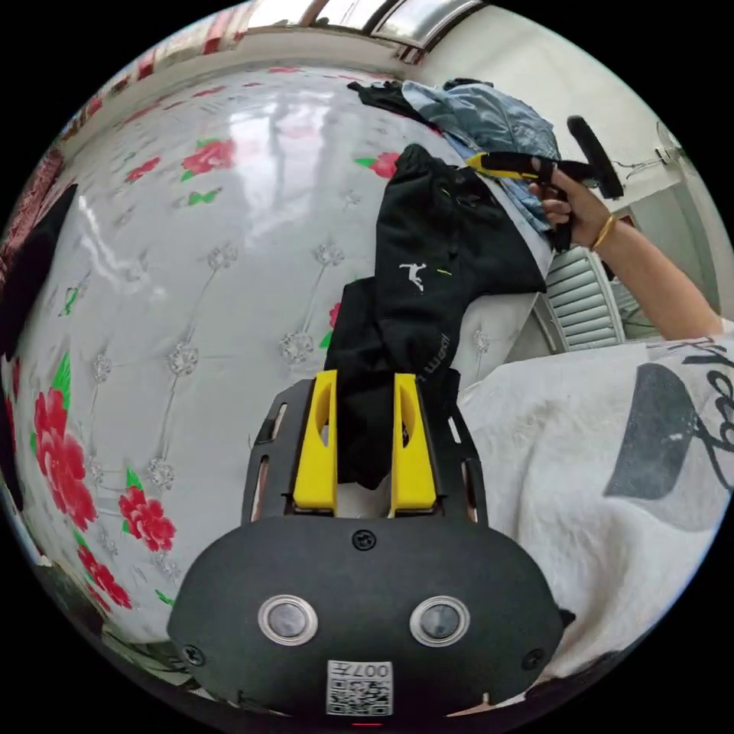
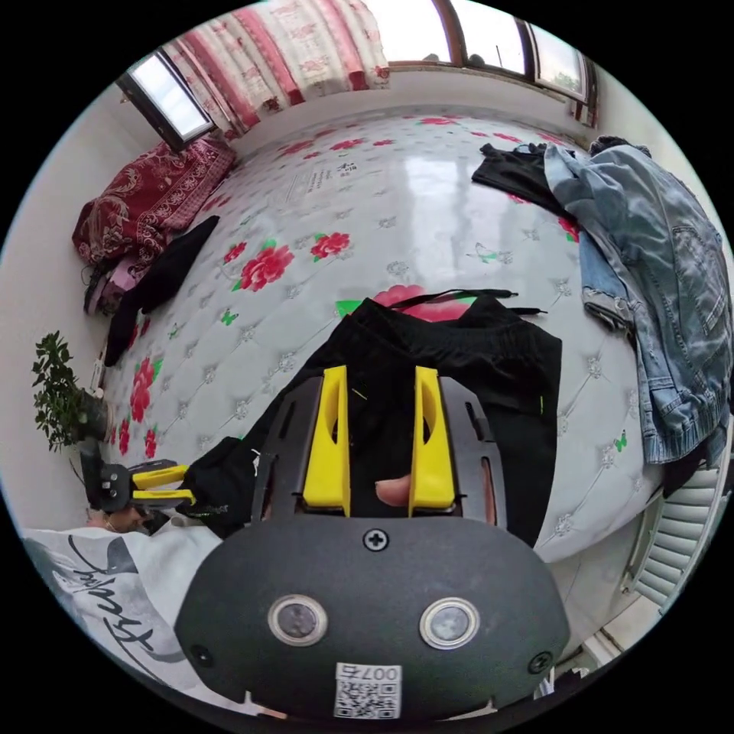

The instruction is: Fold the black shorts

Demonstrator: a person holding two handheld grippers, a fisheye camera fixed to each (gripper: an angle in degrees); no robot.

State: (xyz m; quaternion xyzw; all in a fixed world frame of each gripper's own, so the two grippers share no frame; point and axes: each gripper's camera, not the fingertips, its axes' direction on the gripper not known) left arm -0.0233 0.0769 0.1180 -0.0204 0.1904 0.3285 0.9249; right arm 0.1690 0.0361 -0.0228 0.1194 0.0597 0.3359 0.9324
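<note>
The black shorts [image 1: 428,275] are clamped between the narrowed jaws of the left gripper [image 1: 366,382], while the right gripper [image 2: 380,375] is held part-open over them.

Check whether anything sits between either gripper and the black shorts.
Nothing visible does. The left gripper already has the black shorts between its fingers, and the right gripper is right over them.

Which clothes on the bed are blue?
The denim jacket, heaped at the mattress edge. The shorts beside it and the other garment near the red blanket are black.
</note>
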